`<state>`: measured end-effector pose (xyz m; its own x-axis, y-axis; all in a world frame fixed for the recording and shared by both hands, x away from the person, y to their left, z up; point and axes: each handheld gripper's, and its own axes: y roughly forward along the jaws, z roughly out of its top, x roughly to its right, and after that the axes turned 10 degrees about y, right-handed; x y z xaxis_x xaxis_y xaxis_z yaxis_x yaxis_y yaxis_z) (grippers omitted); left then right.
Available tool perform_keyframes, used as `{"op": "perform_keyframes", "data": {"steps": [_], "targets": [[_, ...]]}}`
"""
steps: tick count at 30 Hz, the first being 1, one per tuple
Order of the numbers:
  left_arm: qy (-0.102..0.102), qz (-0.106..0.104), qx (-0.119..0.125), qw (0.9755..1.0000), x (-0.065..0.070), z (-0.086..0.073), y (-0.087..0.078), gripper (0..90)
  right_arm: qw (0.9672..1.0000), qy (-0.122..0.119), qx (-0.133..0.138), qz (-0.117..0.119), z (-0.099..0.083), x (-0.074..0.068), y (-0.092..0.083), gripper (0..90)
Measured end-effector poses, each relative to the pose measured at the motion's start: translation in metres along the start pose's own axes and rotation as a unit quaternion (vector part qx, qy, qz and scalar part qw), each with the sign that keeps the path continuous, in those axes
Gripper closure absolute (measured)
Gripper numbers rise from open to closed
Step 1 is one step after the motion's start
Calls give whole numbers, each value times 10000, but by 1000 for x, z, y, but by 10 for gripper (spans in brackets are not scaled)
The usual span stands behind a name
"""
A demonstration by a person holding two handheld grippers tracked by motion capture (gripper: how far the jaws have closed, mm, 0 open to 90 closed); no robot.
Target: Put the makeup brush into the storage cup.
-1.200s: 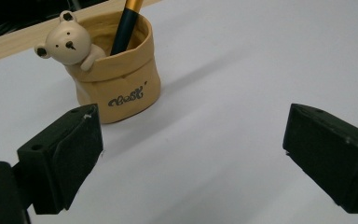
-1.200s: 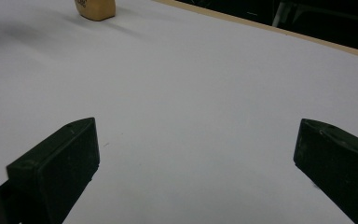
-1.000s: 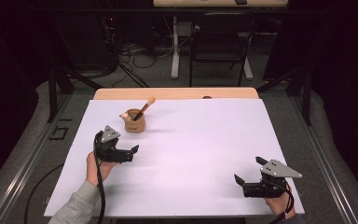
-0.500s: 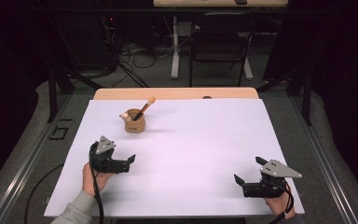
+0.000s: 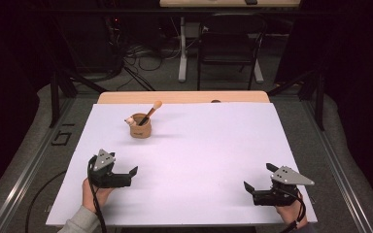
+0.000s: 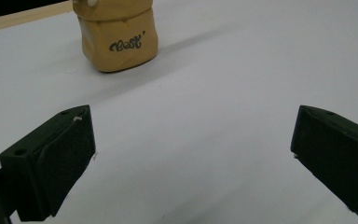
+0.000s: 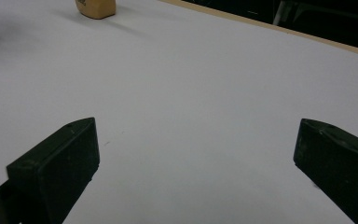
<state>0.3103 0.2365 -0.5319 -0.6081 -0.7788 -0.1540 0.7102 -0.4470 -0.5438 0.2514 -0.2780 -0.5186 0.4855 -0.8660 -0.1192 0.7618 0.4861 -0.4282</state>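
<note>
A small tan cup (image 5: 140, 126) stands on the white table (image 5: 213, 145), close to the table's far edge and over to the left. It has dark curly writing on its side, which reads clearly in the left gripper view (image 6: 119, 35). A brush with a round wooden tip (image 5: 150, 112) sits inside the cup and leans to the right. The left gripper (image 5: 130, 174) is nearer to the person than the cup, a little to the cup's left, with bare table between them. Its jaws are spread wide apart and hold nothing; in the left gripper view there is just white table between them, and the cup stands beyond the left jaw. The right gripper (image 5: 257, 182) is far from the cup, down near the table's front right corner. Its jaws are wide apart too, and empty, touching no thing. In the right gripper view the cup (image 7: 96, 8) peeks in at the top edge, far away across the table.
</note>
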Motion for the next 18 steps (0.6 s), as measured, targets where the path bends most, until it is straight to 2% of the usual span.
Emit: {"op": "perform_keyframes", "data": {"steps": [7,12,18], "targets": [[31,22,92,10000,2,-6,-7,0,10000,12,-5,-7,0,0,0,0],[57,-44,160,9998,4,-11,-11,0,10000,9,-3,1,0,-1,0,0],[238,-156,313,9991,6,-17,-17,0,10000,9,10,3,-1,-1,0,0]]}}
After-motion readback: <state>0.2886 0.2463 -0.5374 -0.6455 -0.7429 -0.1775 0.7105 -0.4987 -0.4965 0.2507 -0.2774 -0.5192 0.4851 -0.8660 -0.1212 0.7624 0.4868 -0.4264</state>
